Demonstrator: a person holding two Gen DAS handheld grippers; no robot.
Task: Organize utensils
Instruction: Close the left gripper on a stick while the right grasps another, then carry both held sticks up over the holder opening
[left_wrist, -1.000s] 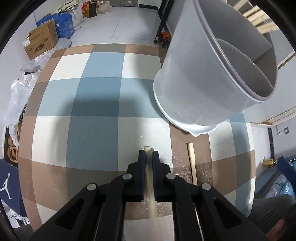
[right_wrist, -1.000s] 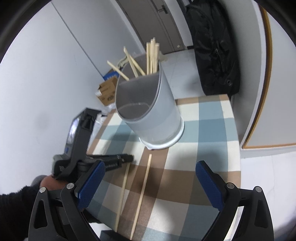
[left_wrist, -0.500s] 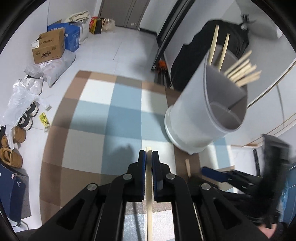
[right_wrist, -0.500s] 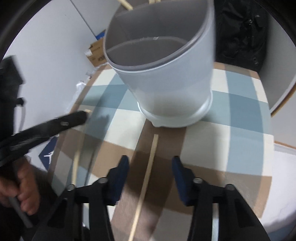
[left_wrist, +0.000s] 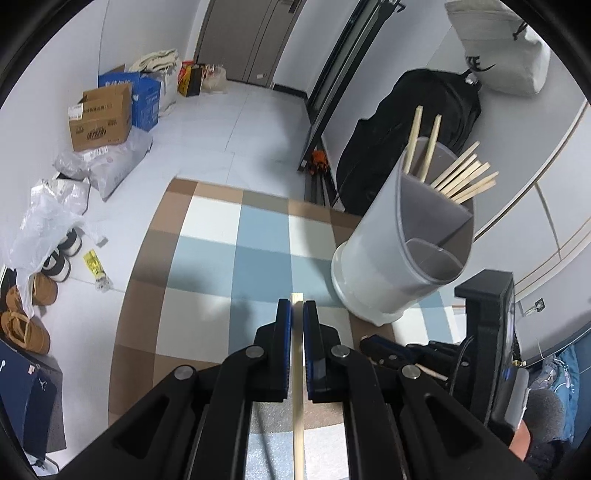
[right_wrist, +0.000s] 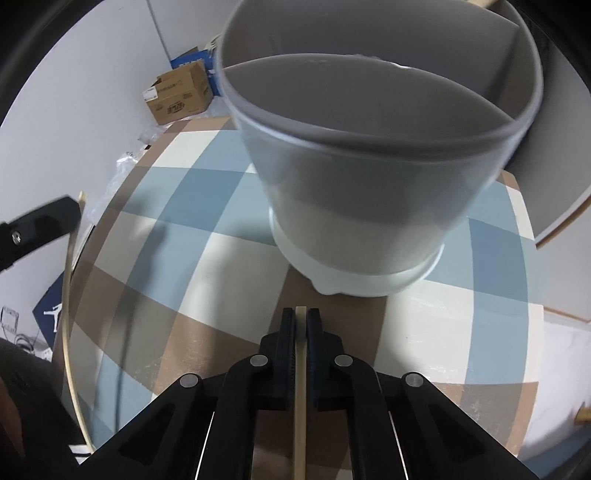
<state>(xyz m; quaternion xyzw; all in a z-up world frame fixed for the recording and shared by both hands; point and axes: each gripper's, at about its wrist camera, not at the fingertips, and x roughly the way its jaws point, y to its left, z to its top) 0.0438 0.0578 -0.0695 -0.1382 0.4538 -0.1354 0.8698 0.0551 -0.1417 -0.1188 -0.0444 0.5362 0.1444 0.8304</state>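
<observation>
Left wrist view: the left gripper (left_wrist: 297, 314) has its jaws clenched on 1 chopstick (left_wrist: 297, 387). The right gripper (right_wrist: 301, 325) clamps another chopstick (right_wrist: 300, 387) just short of the divided holder (right_wrist: 369, 184) on the bench (right_wrist: 184, 295).

Both tools are black plastic tongs: the left gripper (left_wrist: 297, 314) and right gripper (right_wrist: 301, 321) each have two angular arms with round silver screws at the joints. Blue ribbed pads line the inner faces of the fingers (left_wrist: 284, 332). A dark fuzzy sleeve (left_wrist: 543, 410) covers the right wrist.
</observation>
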